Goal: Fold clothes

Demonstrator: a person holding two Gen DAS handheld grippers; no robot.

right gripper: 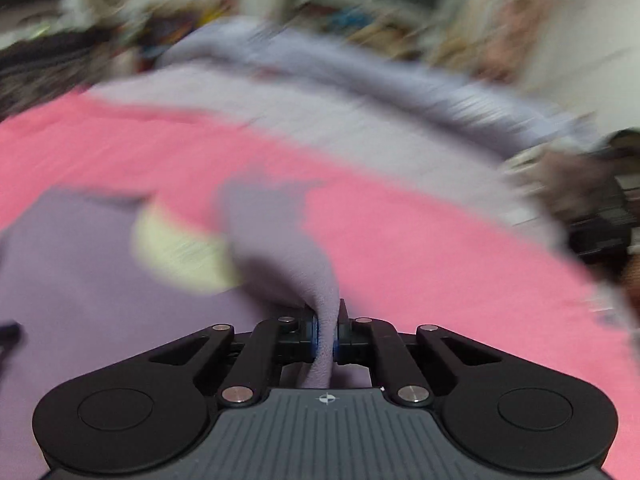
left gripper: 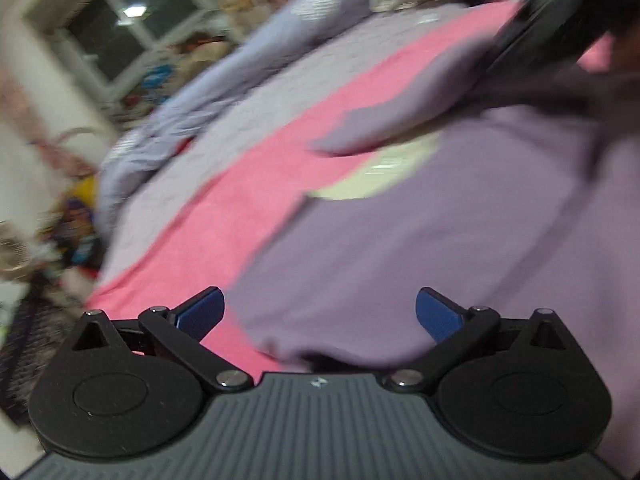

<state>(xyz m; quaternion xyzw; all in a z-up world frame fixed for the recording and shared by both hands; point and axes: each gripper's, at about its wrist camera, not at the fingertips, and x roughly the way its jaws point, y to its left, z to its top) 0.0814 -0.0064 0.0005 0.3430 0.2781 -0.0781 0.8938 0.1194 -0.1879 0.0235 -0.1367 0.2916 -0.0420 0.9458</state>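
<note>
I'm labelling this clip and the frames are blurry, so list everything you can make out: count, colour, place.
purple garment: one, lilac with a pale yellow patch, spread on the pink sheet; one corner lifted.
pink sheet: one, pink, under the garment.
quilted cover: one, pale lilac, beyond the pink sheet.
blue-grey bedding: one bunched roll, along the far edge of the cover.
window: one, dark, far wall.
clutter: too blurred to count, along the far side.
left claw: one, black with blue pads, open above the garment's near edge.
right claw: one, black, shut on the garment's lifted corner.
</note>
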